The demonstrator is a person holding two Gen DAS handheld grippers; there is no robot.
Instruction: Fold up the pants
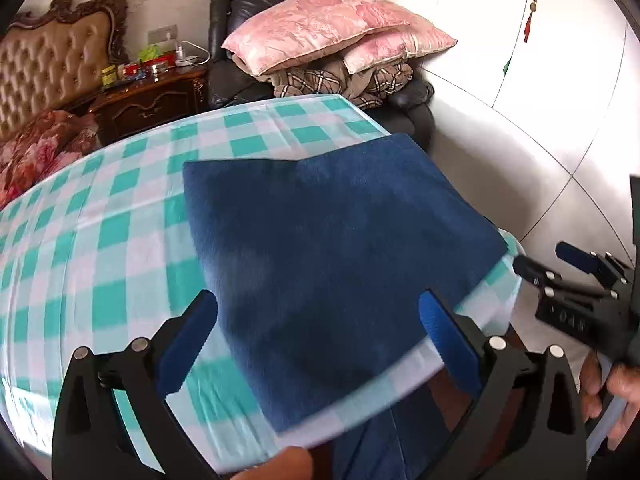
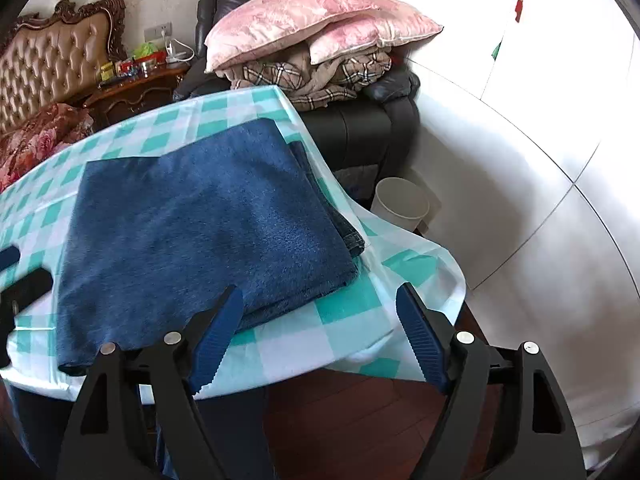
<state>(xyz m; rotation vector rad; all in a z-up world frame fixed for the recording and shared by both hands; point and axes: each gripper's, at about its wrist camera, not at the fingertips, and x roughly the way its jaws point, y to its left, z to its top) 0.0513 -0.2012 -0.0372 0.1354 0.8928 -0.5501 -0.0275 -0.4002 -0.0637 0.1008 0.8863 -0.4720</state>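
The dark blue pants (image 1: 320,232) lie folded into a thick rectangle on a table with a teal and white checked cloth (image 1: 100,240), near its right edge. My left gripper (image 1: 318,300) hovers open over the near edge of the pants, its blue pads wide apart and touching nothing. In the right wrist view the folded pants (image 2: 200,216) show stacked layers along their right side. My right gripper (image 2: 320,292) stands open over the bare cloth (image 2: 352,308) at the near right corner, just off the pants, with nothing between its pads. Each gripper shows in the other's view: right gripper (image 1: 542,256), left gripper (image 2: 20,266).
Behind the table a black armchair (image 2: 360,128) carries pink pillows (image 1: 320,24) and a plaid blanket. A cluttered wooden nightstand (image 1: 152,100) and a tufted headboard (image 1: 48,64) stand at the left. A white bin (image 2: 400,204) sits on the floor. A person's hand (image 1: 616,396) holds the right gripper.
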